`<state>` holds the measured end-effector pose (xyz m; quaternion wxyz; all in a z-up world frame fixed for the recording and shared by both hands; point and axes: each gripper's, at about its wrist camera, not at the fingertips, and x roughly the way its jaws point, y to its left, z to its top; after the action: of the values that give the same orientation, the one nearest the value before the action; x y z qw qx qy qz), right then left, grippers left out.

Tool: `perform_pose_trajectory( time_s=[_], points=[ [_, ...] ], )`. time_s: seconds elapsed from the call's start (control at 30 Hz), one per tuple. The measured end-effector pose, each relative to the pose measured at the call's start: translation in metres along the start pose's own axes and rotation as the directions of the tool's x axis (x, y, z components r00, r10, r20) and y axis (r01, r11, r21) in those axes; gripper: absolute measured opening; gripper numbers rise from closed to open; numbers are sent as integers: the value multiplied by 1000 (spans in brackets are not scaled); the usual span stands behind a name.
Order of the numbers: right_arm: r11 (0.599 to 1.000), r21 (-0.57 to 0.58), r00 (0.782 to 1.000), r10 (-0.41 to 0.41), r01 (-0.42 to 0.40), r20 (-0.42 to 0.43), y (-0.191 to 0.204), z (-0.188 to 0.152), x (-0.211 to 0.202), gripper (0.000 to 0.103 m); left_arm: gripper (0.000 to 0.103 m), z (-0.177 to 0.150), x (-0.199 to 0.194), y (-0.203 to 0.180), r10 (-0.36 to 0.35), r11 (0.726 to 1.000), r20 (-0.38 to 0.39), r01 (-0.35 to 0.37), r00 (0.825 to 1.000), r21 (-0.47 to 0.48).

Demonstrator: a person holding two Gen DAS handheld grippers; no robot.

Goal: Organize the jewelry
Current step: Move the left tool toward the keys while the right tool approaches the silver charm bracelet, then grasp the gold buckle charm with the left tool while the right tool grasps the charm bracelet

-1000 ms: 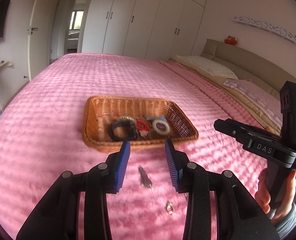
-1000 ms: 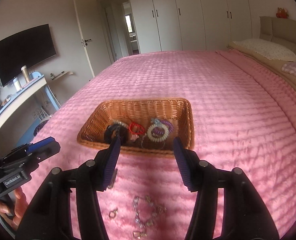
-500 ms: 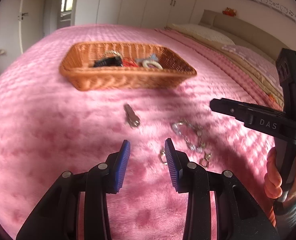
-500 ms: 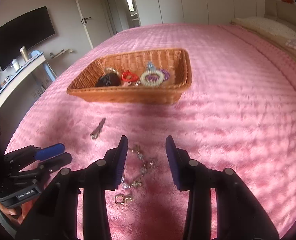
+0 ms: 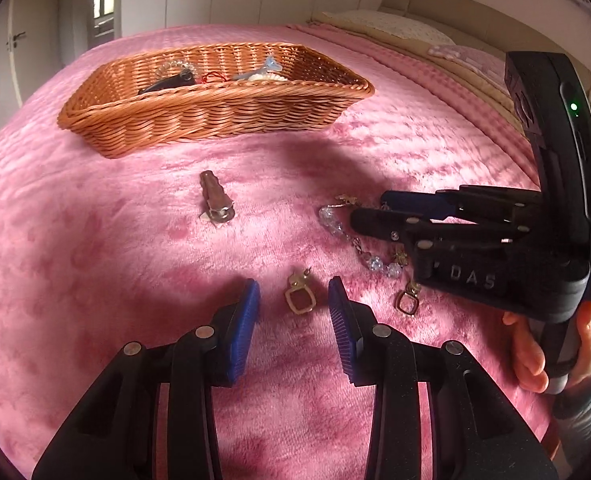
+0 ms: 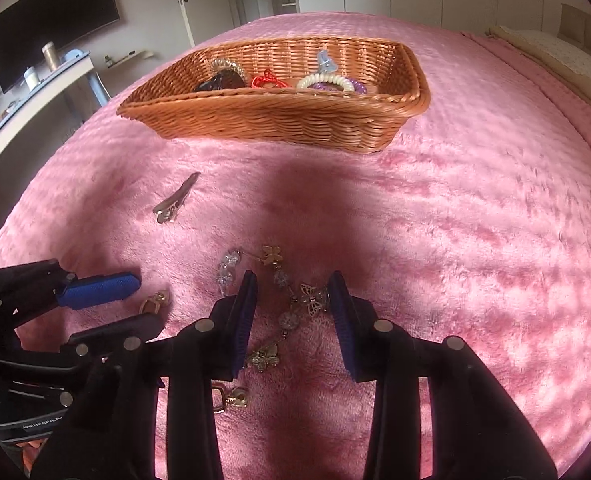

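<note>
Both claws have dropped from basket (image 5: 215, 92) height to the blanket (image 5: 95, 240), open: left gripper (image 5: 294, 304) straddles an earring (image 5: 299, 300), right gripper (image 6: 291, 296) the bracelet (image 6: 291, 304), basket at twelve o'clock; pickups appear imminent.

Gold earring (image 5: 299, 300), beaded bracelet (image 6: 291, 300), flat on bedspread

- The basket (image 5: 215, 108) sits far back on the bed (image 5: 75, 240), with hair ties (image 6: 323, 82) in it.
- The hair clip (image 5: 215, 202) lies nearer, left of the bracelet (image 6: 291, 300).
- One earring (image 5: 299, 300) lies nearest, between the left gripper (image 5: 294, 308) fingers.
</note>
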<state>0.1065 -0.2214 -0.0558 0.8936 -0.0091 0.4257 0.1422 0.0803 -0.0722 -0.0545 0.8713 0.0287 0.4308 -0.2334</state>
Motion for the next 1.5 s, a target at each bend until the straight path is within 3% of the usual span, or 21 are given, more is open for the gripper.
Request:
perform_pose_trajectory(
  time_s=[0.1,0.17,0.2,0.23,0.4,0.7,0.87,1.27,1.5],
  points=[
    [1000,-23,1000,-11,11,-3,3,0,4,34,34,1,3,-7,22,999,-1,-22,1000,33],
    [999,-39,1000,-12,12,0,5,0,5,19,25,1,3,-10,41,998,3,-42,999,39],
    [999,-51,1000,-13,13,2,7,0,5,15,16,-1,3,-9,50,998,7,-51,999,38],
    [998,-66,1000,-15,15,6,10,-1,4,10,13,-1,2,-8,49,998,10,-49,999,34],
    [995,-93,999,-33,35,29,18,-3,-1,9,12,-2,-3,-8,57,998,32,-59,998,35],
    [992,26,992,120,-121,44,5,1,-26,9,12,-2,-23,5,-21,999,94,24,995,-29],
    [985,46,984,160,-164,72,9,8,-49,7,12,0,-43,12,-61,997,144,68,988,-48],
    [990,21,982,134,-138,132,19,25,-88,7,12,18,-88,20,-65,996,244,77,968,-41],
    [992,6,970,124,-128,208,22,52,-115,7,12,48,-109,26,-41,999,297,46,954,-9]
  ],
)
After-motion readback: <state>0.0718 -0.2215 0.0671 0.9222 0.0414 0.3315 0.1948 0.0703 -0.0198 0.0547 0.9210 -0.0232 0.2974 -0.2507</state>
